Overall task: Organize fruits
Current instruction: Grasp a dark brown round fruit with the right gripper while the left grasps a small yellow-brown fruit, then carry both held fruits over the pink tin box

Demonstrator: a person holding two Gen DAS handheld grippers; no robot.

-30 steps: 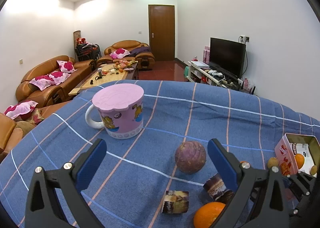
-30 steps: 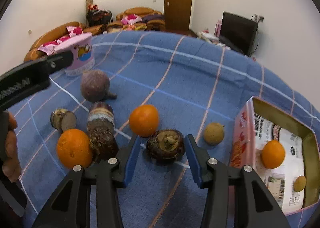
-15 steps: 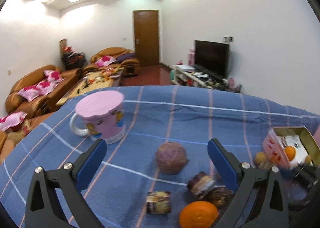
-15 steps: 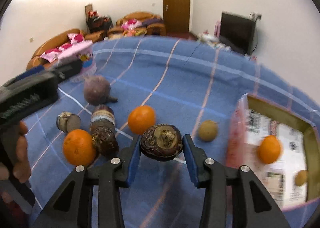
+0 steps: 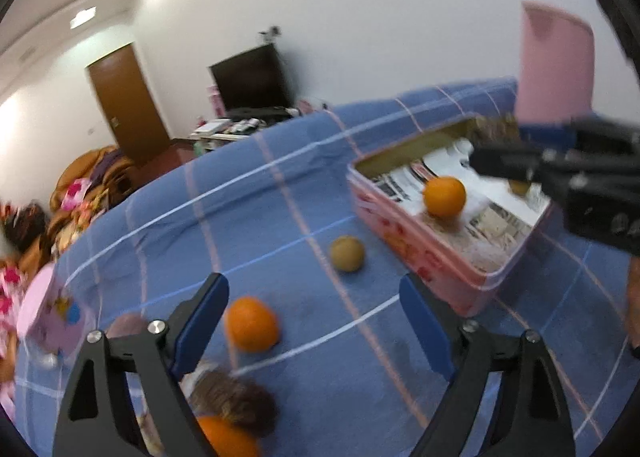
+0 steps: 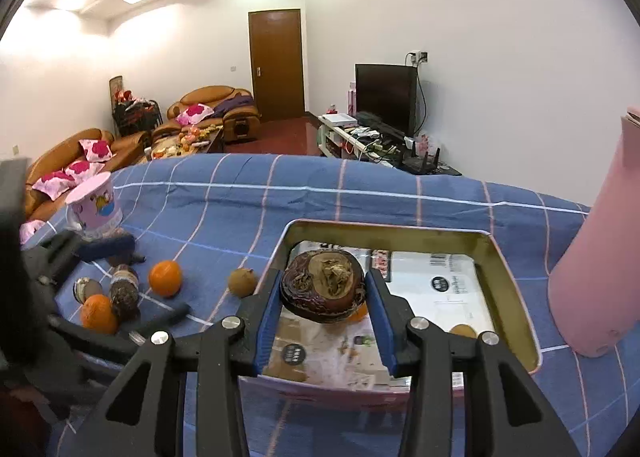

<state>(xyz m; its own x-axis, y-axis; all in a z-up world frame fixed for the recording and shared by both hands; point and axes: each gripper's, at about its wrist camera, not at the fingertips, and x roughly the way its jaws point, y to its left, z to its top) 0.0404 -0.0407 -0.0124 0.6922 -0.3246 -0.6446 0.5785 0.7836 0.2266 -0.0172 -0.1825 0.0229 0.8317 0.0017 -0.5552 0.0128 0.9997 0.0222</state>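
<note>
My right gripper (image 6: pixel 322 289) is shut on a dark brown, rough fruit (image 6: pixel 322 285) and holds it above the open pink tin (image 6: pixel 392 231). An orange (image 6: pixel 358 313) peeks out behind the held fruit inside the tin, along with a small brown fruit (image 6: pixel 464 331). In the left wrist view my left gripper (image 5: pixel 312 289) hovers over the blue cloth with its jaws closing and nothing pressed between them. An orange (image 5: pixel 251 323) lies just inside its left finger. A small brown fruit (image 5: pixel 347 253) lies farther ahead, beside the tin (image 5: pixel 424 257).
A tall pink bottle (image 6: pixel 596 277) stands right of the tin. A pink mug (image 6: pixel 95 209) sits at the far left. Near it lie another orange (image 6: pixel 98 313), a brown root (image 6: pixel 125 291) and a cut piece (image 6: pixel 86 289). Sofas and a TV stand lie beyond the table.
The right gripper lifted the dark fruit off the cloth and carried it right, over the tin. The left gripper swung and rolled right towards the oranges and tin, its jaws narrower.
</note>
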